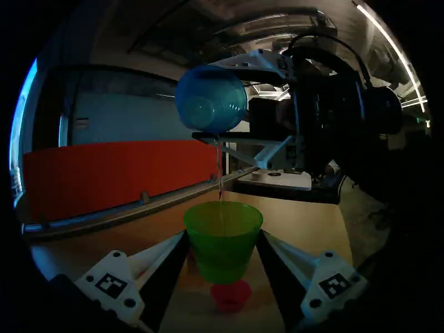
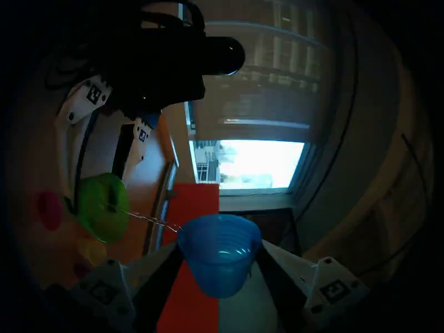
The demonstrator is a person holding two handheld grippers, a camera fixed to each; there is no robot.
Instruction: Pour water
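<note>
In the left gripper view my left gripper is shut on a green cup, held upright above the table. Above it hangs a blue cup, tipped on its side in the other gripper, and a thin stream of water falls from it into the green cup. In the right gripper view my right gripper is shut on the blue cup. From its rim the stream runs to the green cup, which sits between the left gripper's white fingers.
A wooden table lies under the cups, with a small pink cup below the green one. A red panel and a metal rail stand behind. More small cups, pink and yellow, lie on the table. A bright window is behind.
</note>
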